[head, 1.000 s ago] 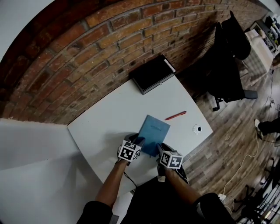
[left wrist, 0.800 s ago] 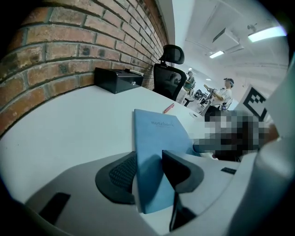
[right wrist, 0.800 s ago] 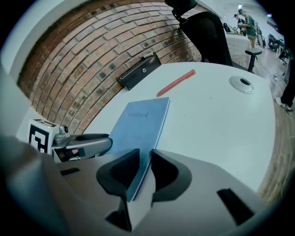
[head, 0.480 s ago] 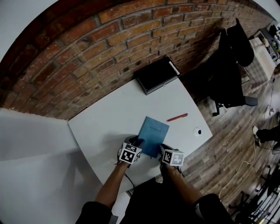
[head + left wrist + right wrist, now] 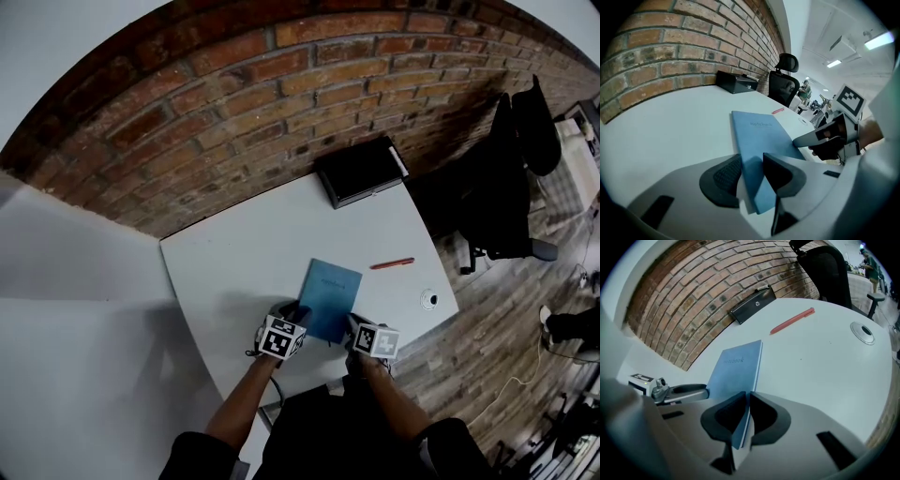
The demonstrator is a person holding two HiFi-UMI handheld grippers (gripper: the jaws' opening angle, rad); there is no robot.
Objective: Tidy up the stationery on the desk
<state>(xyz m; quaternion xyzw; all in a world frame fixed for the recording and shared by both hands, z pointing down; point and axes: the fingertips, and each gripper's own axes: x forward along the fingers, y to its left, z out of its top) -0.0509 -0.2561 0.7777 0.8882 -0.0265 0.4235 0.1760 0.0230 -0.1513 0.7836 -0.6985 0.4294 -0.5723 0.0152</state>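
Near edge of the white desk (image 5: 234,272), seen from the head view: the person's two forearms reach in from below, each hand carrying a gripper. The right gripper (image 5: 746,416) is clamped on the near right corner of the blue notebook (image 5: 330,298); its jaws have just been closing and now stand narrow, pinching the cover's edge between the pads. The left gripper (image 5: 750,171) straddles the notebook's near left corner; its jaws have just been closing a little but stand wide, the pads apart with the notebook between them and not squeezed. The notebook lies closed near the desk's front, angled toward the wall. Beyond it, to the right, a red pen (image 5: 392,263) rests on the desktop, apart from the notebook, with a round cable grommet (image 5: 429,300) near the right edge. At the far edge a black box (image 5: 364,172) sits against the brick wall (image 5: 234,112); a black office chair (image 5: 511,178) stands to its right.
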